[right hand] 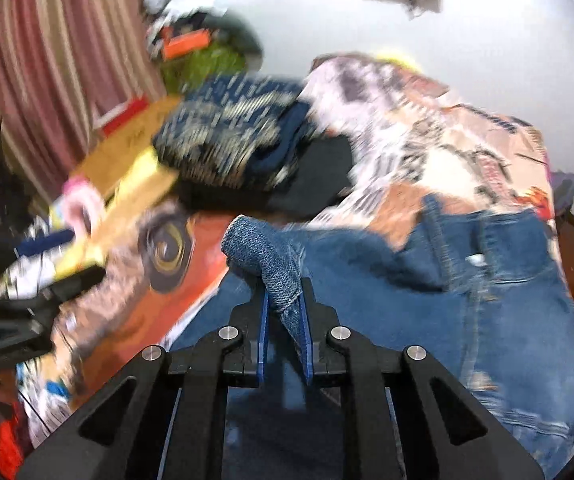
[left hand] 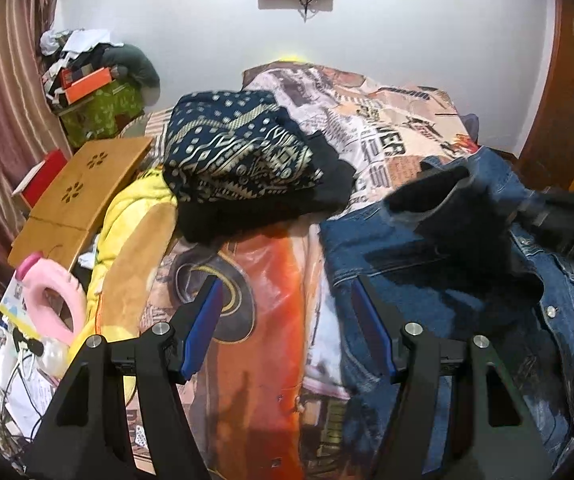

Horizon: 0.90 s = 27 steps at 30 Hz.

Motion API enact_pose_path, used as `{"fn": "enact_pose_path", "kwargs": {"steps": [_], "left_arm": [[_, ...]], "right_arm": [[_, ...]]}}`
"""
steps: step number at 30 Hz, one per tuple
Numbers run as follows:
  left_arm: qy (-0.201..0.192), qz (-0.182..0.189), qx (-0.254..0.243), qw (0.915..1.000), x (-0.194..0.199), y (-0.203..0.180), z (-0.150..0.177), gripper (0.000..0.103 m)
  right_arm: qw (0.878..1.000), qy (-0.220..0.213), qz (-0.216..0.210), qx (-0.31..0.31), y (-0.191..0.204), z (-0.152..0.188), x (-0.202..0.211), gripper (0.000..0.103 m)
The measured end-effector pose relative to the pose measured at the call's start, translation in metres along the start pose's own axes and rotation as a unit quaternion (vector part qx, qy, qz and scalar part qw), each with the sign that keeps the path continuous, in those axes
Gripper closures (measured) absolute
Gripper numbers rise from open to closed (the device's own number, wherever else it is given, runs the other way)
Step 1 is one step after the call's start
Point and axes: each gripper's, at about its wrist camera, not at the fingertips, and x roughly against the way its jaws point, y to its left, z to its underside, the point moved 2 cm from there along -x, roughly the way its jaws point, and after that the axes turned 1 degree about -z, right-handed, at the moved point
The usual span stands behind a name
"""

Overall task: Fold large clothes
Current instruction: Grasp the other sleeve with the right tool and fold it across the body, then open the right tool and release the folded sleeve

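Between the right gripper's [right hand: 285,312] clenched pads sits a pinched fold of the denim jacket [right hand: 427,312], whose body spreads ahead and to the right of that claw across the printed bedspread [right hand: 427,136]. Left of it, the left gripper [left hand: 287,316] hangs released and empty, the jacket's edge just beside its right finger. Beyond both lies a folded patterned garment [left hand: 239,152]. Judging by this, the jacket's folding has barely begun.

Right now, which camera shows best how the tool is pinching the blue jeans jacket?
The right wrist view: its own tool is shut on a bunched fold of the denim jacket, close up between the blue pads. The left wrist view shows the jacket spread on the bed, but the right tool there is only a dark blur.
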Motion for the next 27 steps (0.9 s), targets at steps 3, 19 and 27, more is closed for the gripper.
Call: {"fn": "enact_pose_path", "kwargs": {"steps": [3,19,27], "left_arm": [[-0.007,0.006,-0.007,0.9999,0.002,-0.012,-0.007,0.038],[0.064,0.092,-0.012,0.9936,-0.044,-0.085,-0.009,0.038],[0.089,0.086,-0.038,0.9916,-0.057,-0.107,0.005,0.038]], "right_arm": [[0.998,-0.046,0.012,-0.029,-0.026,-0.011,0.038,0.091],[0.969,-0.089,0.122,-0.194,-0.167,0.052,0.113,0.091],[0.944,-0.029,0.129,-0.304,-0.210,0.131,0.093,0.090]]}}
